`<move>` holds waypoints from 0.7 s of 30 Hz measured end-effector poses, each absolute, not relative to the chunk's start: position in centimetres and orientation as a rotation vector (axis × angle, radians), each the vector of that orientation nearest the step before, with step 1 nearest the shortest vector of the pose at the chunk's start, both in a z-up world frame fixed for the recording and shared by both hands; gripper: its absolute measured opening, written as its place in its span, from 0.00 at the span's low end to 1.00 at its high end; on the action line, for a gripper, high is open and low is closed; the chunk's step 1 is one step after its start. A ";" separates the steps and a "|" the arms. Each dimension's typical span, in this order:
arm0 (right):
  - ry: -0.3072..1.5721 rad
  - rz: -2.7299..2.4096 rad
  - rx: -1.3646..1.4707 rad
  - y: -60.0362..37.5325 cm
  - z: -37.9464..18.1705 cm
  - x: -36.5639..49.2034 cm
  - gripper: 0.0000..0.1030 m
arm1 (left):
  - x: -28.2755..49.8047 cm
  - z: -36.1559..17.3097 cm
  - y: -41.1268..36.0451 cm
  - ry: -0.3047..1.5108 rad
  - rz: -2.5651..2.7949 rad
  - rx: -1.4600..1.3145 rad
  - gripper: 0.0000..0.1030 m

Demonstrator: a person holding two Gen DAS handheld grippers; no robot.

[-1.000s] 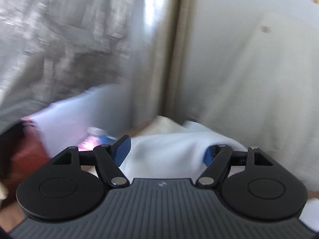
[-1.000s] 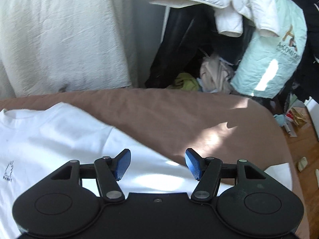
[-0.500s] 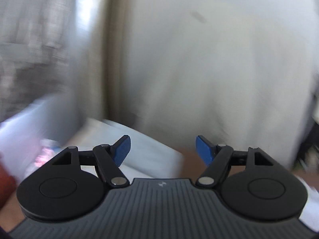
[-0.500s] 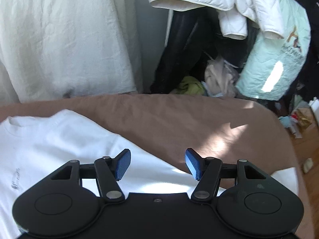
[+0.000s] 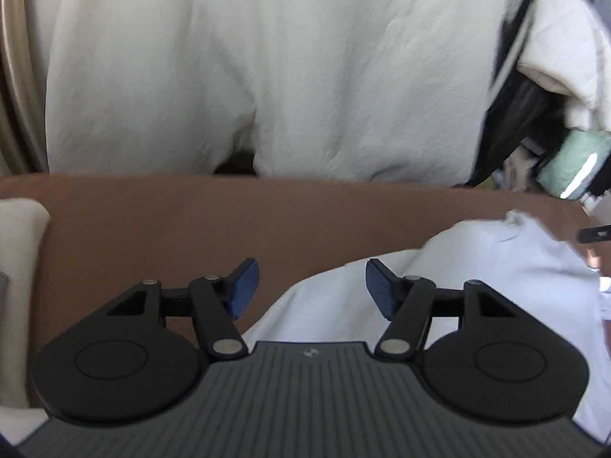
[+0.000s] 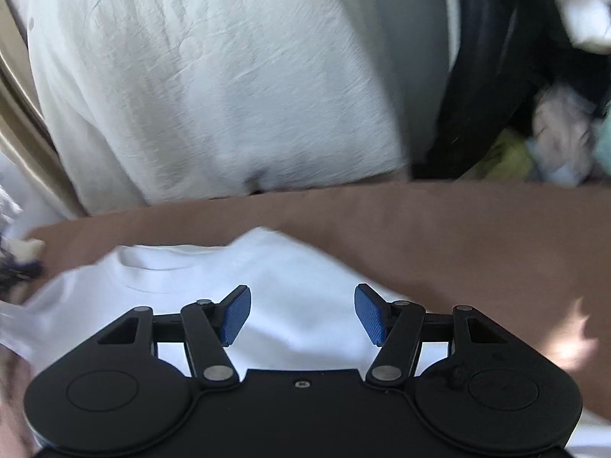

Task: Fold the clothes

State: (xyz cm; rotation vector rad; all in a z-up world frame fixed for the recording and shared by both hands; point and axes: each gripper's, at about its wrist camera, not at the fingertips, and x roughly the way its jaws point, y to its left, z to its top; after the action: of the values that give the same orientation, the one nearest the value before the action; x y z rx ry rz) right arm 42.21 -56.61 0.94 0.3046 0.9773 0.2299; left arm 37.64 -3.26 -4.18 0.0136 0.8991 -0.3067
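A white T-shirt (image 6: 290,286) lies spread on the brown-covered surface (image 6: 477,236), its collar toward the far side. My right gripper (image 6: 302,315) hovers over the shirt's upper chest, jaws apart with nothing pinched. In the left wrist view the same white T-shirt (image 5: 477,267) fills the lower right, its edge running under my left gripper (image 5: 311,288). The left jaws are closing, and the blue pads press on nothing; shirt edge and brown cover show through the gap. A tip of the other gripper (image 5: 595,233) pokes in at the right edge.
A cream cloth (image 5: 267,76) hangs behind the surface's far edge. At the far right hang a dark garment (image 6: 496,76), a white quilted jacket (image 5: 565,38) and a heap of clothes (image 6: 553,141). A pale cushion-like object (image 5: 19,267) sits at the left edge.
The left gripper swung right and downward from the curtain corner to the shirt's edge on the brown cover, and its jaws narrowed a little. The right gripper shifted left toward the collar.
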 end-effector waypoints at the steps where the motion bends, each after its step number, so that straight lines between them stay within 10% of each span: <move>1: 0.993 0.251 0.336 -56.4 0.7 42.7 0.64 | 38.1 -5.0 -4.1 0.936 -0.269 0.054 0.60; 15: 1.048 -0.055 0.305 -55.6 -5.0 46.7 0.83 | 40.2 -7.4 -5.6 0.991 -0.428 -0.042 0.67; 16: 1.020 -0.022 0.262 -54.9 -5.0 46.3 0.78 | 39.8 -7.3 -5.7 0.997 -0.459 -0.047 0.60; 17: 0.991 0.011 0.218 -54.3 -4.9 45.9 0.62 | 39.3 -7.3 -5.9 1.003 -0.493 -0.047 0.21; 18: 0.949 0.060 0.141 -53.5 -4.6 45.0 0.10 | 38.6 -7.2 -5.9 0.995 -0.526 -0.041 0.04; 21: 0.817 0.196 -0.095 -51.8 -3.2 40.0 0.07 | 35.2 -6.1 -5.0 0.869 -0.573 -0.039 0.05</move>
State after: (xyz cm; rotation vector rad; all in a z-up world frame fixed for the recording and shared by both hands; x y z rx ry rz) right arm 40.00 -51.82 -3.19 -0.0953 0.8172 0.1958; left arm 35.17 -4.98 -6.13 -0.0387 0.8687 -0.5732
